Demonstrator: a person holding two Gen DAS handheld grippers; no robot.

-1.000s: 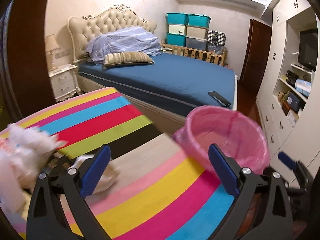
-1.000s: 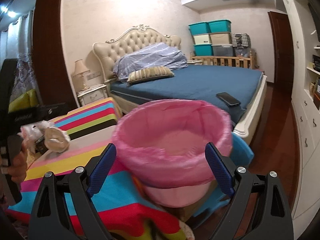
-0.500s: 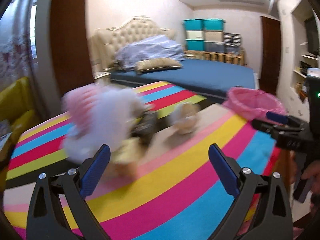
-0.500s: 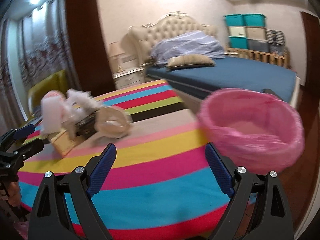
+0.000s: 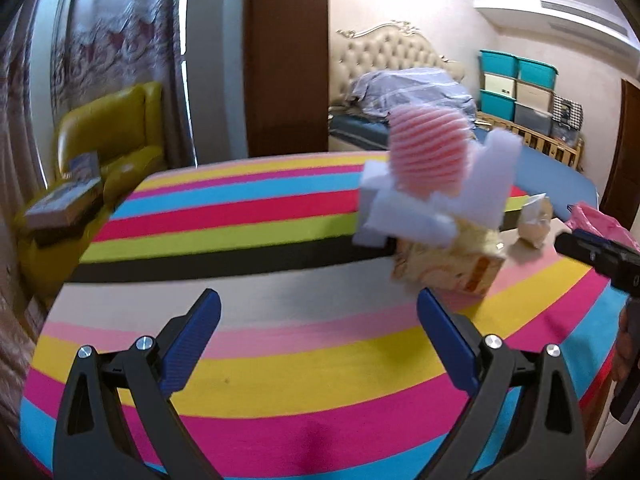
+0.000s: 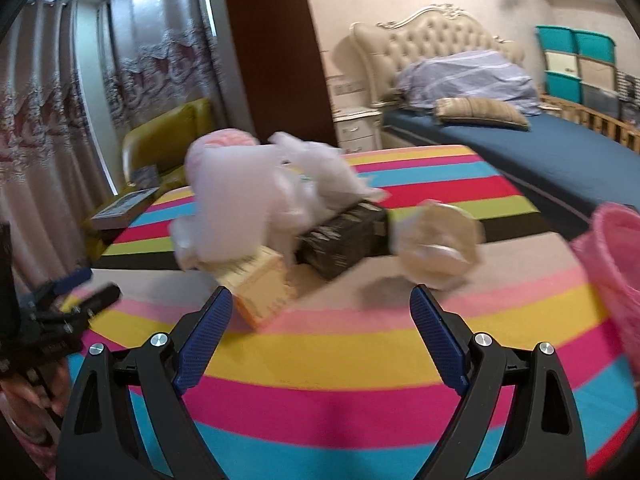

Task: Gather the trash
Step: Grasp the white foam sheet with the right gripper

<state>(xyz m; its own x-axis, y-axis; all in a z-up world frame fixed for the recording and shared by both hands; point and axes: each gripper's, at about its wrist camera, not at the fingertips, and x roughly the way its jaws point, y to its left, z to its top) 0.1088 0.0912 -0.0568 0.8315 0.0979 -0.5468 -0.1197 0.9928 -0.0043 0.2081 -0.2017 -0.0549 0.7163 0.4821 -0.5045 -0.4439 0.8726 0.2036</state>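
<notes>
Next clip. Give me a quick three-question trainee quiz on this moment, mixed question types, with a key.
1. True or false: the right gripper is shut on the dark box.
2. The pink-lined bin in the right wrist view sits at: A) left edge B) right edge C) centre.
3. What covers the table?

Key: 1 false, open and empty. 2 B. 3 A cloth with coloured stripes.

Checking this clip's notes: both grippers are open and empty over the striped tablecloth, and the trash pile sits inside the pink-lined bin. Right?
Not quite. The trash pile lies on the striped tablecloth, not in the pink-lined bin, which stands apart at the right edge of the right wrist view. The left gripper and right gripper are open and empty.
</notes>
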